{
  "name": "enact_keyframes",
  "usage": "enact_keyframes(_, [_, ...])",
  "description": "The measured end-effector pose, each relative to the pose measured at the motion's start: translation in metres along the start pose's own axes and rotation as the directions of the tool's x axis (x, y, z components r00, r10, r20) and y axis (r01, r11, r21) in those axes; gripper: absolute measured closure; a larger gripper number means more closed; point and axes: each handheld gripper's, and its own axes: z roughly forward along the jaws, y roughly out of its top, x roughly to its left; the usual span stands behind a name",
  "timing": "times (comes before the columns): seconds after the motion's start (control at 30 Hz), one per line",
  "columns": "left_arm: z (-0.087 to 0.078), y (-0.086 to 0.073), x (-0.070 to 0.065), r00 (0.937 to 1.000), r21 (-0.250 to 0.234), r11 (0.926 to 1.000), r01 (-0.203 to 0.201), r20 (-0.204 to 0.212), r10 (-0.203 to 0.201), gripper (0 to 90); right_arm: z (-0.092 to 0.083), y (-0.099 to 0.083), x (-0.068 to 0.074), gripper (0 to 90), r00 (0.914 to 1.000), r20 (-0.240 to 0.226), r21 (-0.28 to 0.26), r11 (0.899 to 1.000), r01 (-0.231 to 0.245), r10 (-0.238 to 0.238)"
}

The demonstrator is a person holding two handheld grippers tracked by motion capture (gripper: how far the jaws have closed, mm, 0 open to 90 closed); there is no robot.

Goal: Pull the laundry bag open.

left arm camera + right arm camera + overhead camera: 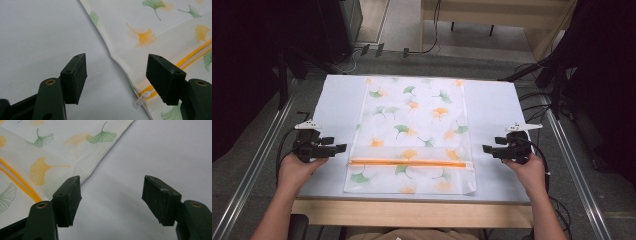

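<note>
- Leaf-print zipper bag (412, 132) lies flat on the tabletop (337, 100).
- Left claw (343, 147) spread wide, empty, just left of the bag.
- Right claw (486, 148) spread wide, empty, just right of it.

We noted a white table (337, 100) carrying one leaf-printed zipper bag (412, 125) flat, lying between both grippers' fingers.

bag (412, 125): mid-table (492, 105) | left gripper (339, 148): its left | right gripper (488, 148): its right
</note>
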Motion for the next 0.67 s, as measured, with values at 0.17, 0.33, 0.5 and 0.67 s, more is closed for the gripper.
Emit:
enact_keyframes(0.17, [0.0015,0.0005,0.001,0.9994,-0.003,0.9994,0.035,0.006,-0.035,30.7,0.0007,-0.0006,-0.0003,32.6,1.0,-0.001,0.001,1.0,0.001,-0.001])
enact_keyframes(0.33, [0.0027,-0.0001,0.0021,0.9993,0.0,0.9993,0.038,-0.001,-0.038,30.2,0.001,-0.0011,0.0,32.6,1.0,0.0,0.005,1.0,0.007,-0.007])
enact_keyframes(0.5, [0.0041,0.0003,0.0027,0.9994,0.006,0.9994,0.034,-0.004,-0.034,29.9,0.0006,-0.0021,0.0001,32.6,1.0,0.001,0.01,1.0,0.002,-0.002])
enact_keyframes(0.67, [0.0063,0.0007,0.0028,0.9995,0.012,0.9995,0.03,-0.009,-0.03,29.8,0.0004,-0.0031,-0.0008,32.6,1.0,0.004,0.004,1.0,0.003,-0.003])
